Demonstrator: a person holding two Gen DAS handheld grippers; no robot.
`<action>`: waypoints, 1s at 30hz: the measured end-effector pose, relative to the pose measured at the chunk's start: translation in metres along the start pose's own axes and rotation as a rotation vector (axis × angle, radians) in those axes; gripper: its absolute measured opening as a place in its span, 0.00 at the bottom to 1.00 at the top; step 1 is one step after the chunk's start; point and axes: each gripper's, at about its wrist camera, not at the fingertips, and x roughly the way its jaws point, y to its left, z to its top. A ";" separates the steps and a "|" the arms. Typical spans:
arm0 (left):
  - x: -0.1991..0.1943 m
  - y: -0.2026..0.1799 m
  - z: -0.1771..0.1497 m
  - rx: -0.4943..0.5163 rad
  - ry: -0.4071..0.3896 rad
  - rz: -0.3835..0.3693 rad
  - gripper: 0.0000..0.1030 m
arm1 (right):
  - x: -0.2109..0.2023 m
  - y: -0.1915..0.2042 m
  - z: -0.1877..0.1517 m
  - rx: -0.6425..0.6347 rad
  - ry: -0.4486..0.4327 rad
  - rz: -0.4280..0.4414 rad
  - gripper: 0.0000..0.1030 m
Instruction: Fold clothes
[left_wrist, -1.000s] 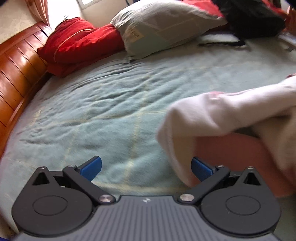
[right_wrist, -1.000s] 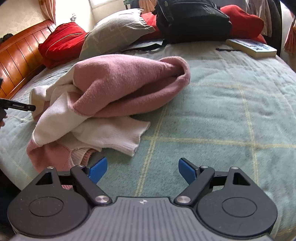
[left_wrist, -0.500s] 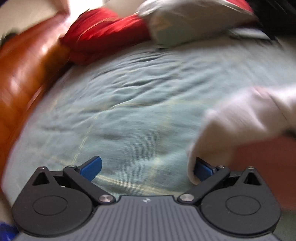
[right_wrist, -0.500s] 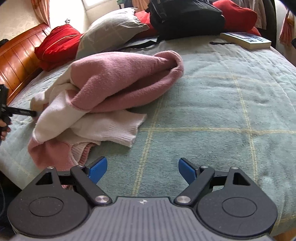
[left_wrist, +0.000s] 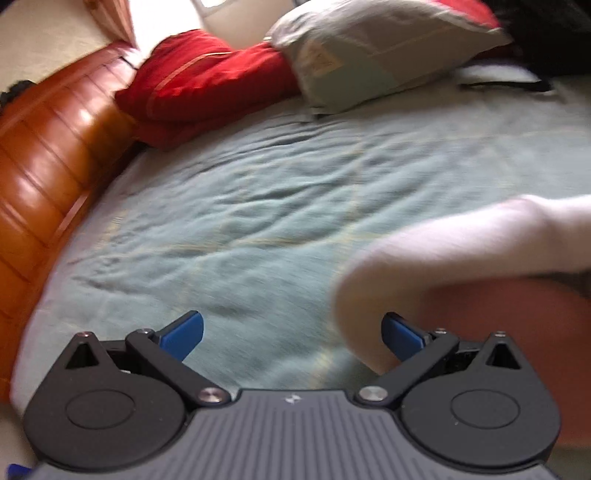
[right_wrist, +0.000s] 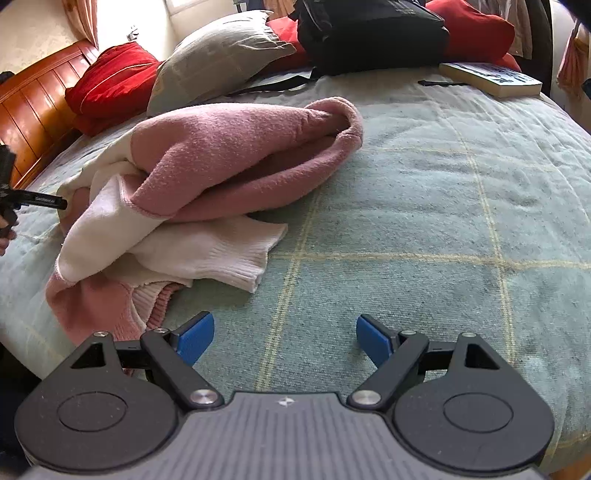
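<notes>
A pink and white knitted sweater (right_wrist: 221, 177) lies crumpled on the green bedspread (right_wrist: 443, 206), left of centre in the right wrist view. My right gripper (right_wrist: 284, 341) is open, low over the bedspread, just right of the sweater's pink hem (right_wrist: 110, 306). In the left wrist view a white sleeve fold (left_wrist: 461, 240) of the sweater lies at the right, over a pink part (left_wrist: 517, 314). My left gripper (left_wrist: 291, 338) is open, with its right fingertip beside that white fold and nothing between the fingers. The left gripper's finger (right_wrist: 40, 201) shows at the left edge of the right wrist view.
A wooden headboard (left_wrist: 44, 155) runs along the left. Red pillows (left_wrist: 199, 88) and a grey pillow (left_wrist: 369, 48) lie at the head of the bed. A black backpack (right_wrist: 369, 33) and a book (right_wrist: 491, 79) sit at the far side. The bedspread (left_wrist: 258, 221) left of the sweater is bare.
The left wrist view swung left and back right, and the white fold now sits a little higher and further right of the finger. The right gripper drew slightly closer to the sweater's hem.
</notes>
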 end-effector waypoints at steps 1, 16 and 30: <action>-0.007 -0.002 -0.002 0.001 -0.001 -0.028 0.99 | 0.000 0.000 -0.001 0.001 0.000 0.003 0.85; 0.032 0.002 -0.018 -0.188 0.080 -0.123 1.00 | -0.004 0.007 -0.006 0.000 0.003 0.006 0.85; -0.012 0.012 -0.029 -0.136 0.063 -0.175 0.99 | -0.007 0.021 -0.001 -0.051 -0.009 0.021 0.85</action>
